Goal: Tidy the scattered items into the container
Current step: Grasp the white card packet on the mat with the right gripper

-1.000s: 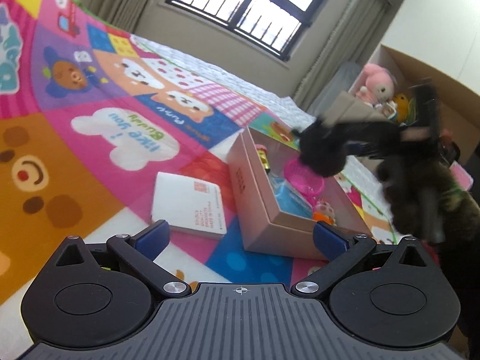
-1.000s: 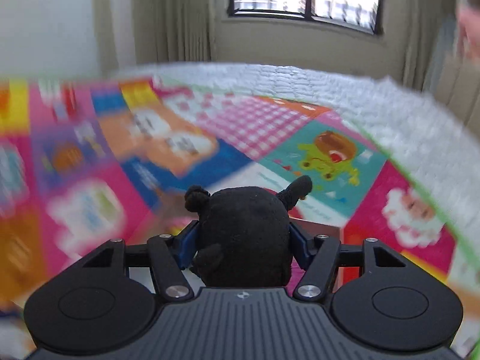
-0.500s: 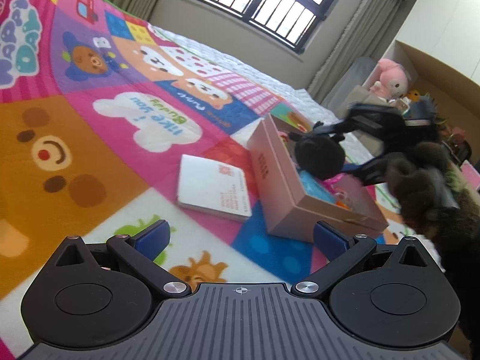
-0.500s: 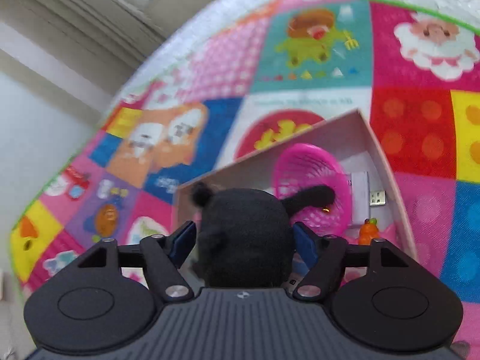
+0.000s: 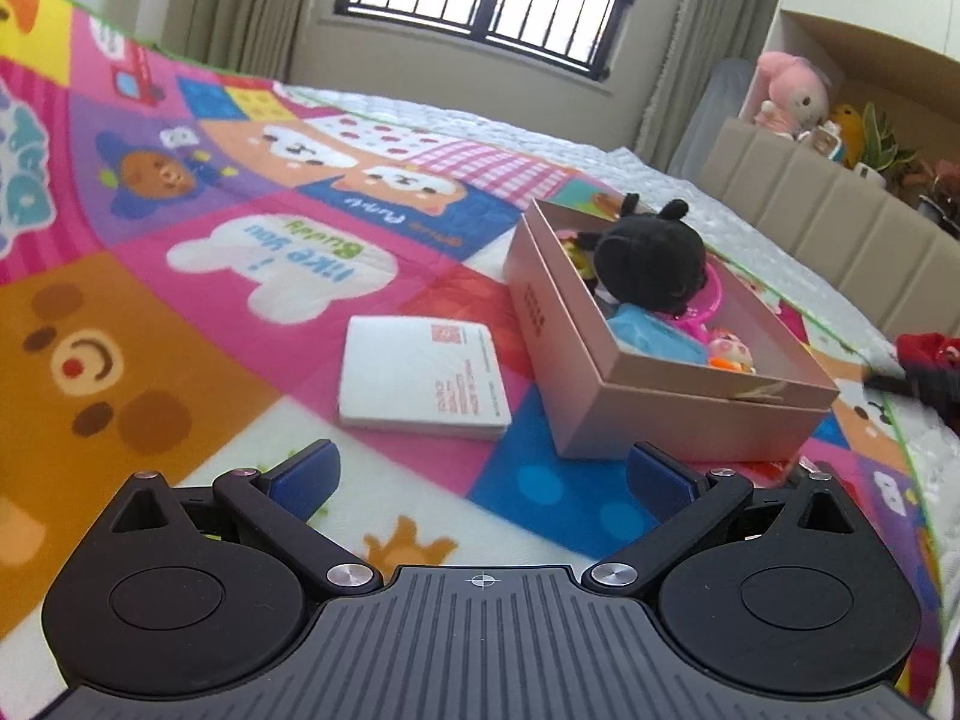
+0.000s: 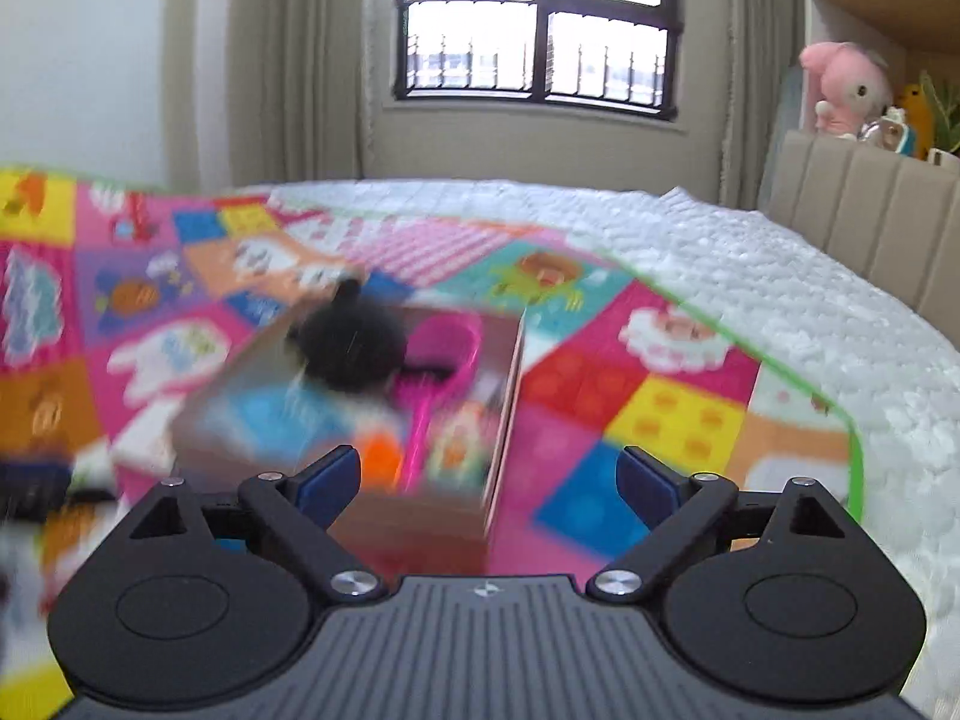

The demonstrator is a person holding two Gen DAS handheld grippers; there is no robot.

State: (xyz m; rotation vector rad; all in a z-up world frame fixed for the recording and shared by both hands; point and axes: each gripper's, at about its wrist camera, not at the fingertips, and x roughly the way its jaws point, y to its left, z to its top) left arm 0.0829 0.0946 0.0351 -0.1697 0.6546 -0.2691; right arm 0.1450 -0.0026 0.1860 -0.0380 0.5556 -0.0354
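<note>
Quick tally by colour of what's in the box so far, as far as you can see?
Black plush toy: 1
Pink plastic basket: 1
Blue item: 1
Orange toy: 1
Total visible in the cardboard box: 4; more may be hidden.

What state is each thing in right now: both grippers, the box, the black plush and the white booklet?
left gripper: open, empty, above the mat.
right gripper: open, empty, blurred view.
pink box: open-topped, no lid on, holding toys.
black plush: in the box, on top of the other toys.
white booklet: closed, flat on the play mat, beside the box, not yet in.
</note>
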